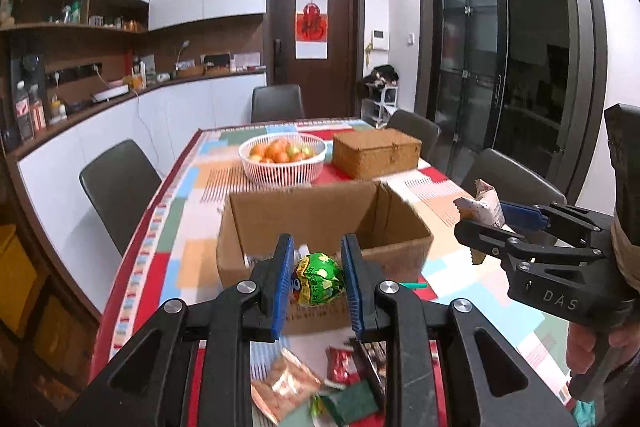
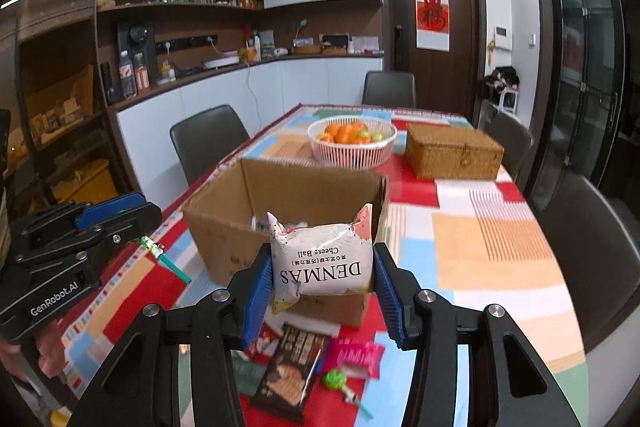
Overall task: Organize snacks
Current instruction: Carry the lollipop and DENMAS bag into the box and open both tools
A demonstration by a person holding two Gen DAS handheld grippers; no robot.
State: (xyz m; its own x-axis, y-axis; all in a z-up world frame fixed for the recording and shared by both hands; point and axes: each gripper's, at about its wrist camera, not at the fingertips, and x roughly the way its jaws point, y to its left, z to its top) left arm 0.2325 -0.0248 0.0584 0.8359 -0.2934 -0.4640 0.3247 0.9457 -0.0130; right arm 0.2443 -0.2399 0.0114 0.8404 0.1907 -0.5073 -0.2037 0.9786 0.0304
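- While both grippers hover before the cardboard box (image 2: 256, 227), fruit basket (image 2: 352, 143) and wicker box (image 2: 452, 151) sit behind it.
- Right gripper (image 2: 324, 283) clamps white packet (image 2: 324, 259), printed "DENMAS Cheese Ball".
- Left gripper (image 1: 316, 283) pinches green lollipop (image 1: 318, 279); loose snacks (image 2: 292, 363) below.

Your left wrist view looks forward and slightly down along its fingers, close above the cardboard box (image 1: 320, 227). Your right wrist view faces the same way from just beside. Both share the box, fruit basket (image 1: 282, 157) and wicker box (image 2: 454, 151).

"DENMAS Cheese Ball" on white snack bag (image 2: 322, 259), "GenRobot.AI" on left gripper (image 2: 120, 217), "DAS" on right gripper (image 1: 486, 227)
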